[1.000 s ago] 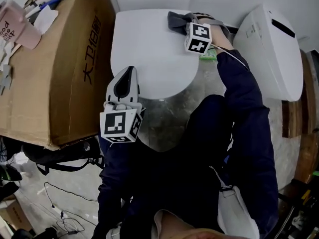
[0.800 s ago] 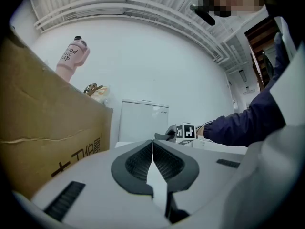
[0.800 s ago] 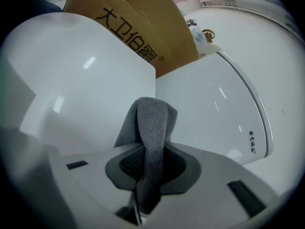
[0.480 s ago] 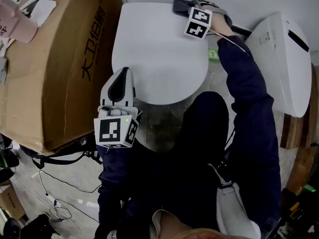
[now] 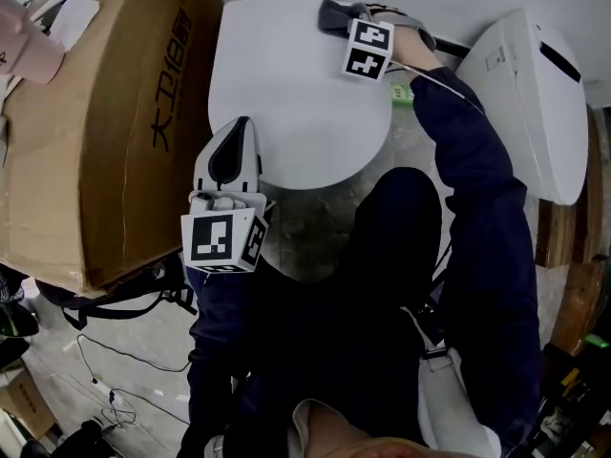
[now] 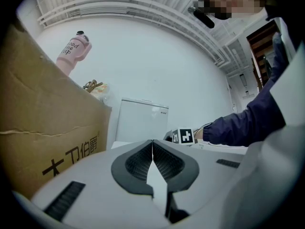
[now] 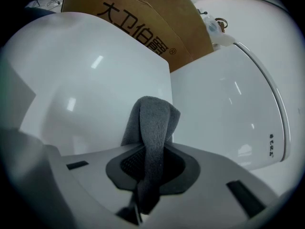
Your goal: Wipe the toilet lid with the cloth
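Left claw [image 5: 240, 130]: jaws pressed together with nothing between them. It sits at the near left rim of the toilet lid [image 5: 296, 93], much where it was half a second ago. Whether its tip touches the rim cannot be told. It takes no part in the wiping.

Toilet lid: closed, white and glossy, spreading ahead of the left claw and in front of the right one. No streak, smear or wet track is visible on it, so how much has been covered cannot be judged from the surface.

Right claw [image 7: 147, 168]: jaws pinching the cloth [image 7: 152, 123], which rises from between the pads and folds over just beyond the tips. Over the last second this claw has gone from the far right edge of the lid towards its back edge, then a little leftward along it. Judgement: the stroke is in progress along the rear margin, with the middle and near parts of the lid probably still to be passed.

Cloth: grey, with a fleecy nap, bunched into a thick fold. Only a narrow part can be meeting the lid.

A cardboard box [image 5: 105, 132] stands just left of the left claw.
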`<state>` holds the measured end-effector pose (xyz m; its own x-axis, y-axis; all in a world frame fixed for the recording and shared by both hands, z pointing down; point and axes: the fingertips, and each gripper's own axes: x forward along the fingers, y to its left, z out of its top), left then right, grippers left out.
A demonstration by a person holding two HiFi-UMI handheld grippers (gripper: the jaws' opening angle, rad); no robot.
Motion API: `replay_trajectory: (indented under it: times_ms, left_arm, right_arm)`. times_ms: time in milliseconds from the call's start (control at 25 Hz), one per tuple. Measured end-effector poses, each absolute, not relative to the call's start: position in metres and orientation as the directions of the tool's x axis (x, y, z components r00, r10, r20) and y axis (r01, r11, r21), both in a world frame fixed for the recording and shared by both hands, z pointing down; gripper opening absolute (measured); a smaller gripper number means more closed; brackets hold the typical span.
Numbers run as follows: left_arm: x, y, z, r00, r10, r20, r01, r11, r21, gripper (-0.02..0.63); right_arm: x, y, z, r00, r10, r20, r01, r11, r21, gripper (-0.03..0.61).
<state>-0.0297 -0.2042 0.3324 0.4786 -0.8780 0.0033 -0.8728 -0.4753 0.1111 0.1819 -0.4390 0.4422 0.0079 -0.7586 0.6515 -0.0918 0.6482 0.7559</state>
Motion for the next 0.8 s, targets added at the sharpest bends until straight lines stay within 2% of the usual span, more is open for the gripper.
replay_trajectory:
  times_ms: [440,800]
  left_arm:
    - [-0.028,-0.191,0.312,0.536,-0.842,-0.051,-0.834,-0.538,0.121,0.017]
    - [-0.021,-0.179,0.311,0.584,-0.811,-0.047,-0.803,-0.585,0.116,0.017]
  right_arm:
    - [0.167,-0.343,0.456,-0.013,-0.723,0.691,-0.082,0.689,0.72,0.061]
    - [0.154,-0.264,0.461,-0.019,-0.695,0.719,-0.066,0.718,0.693,0.061]
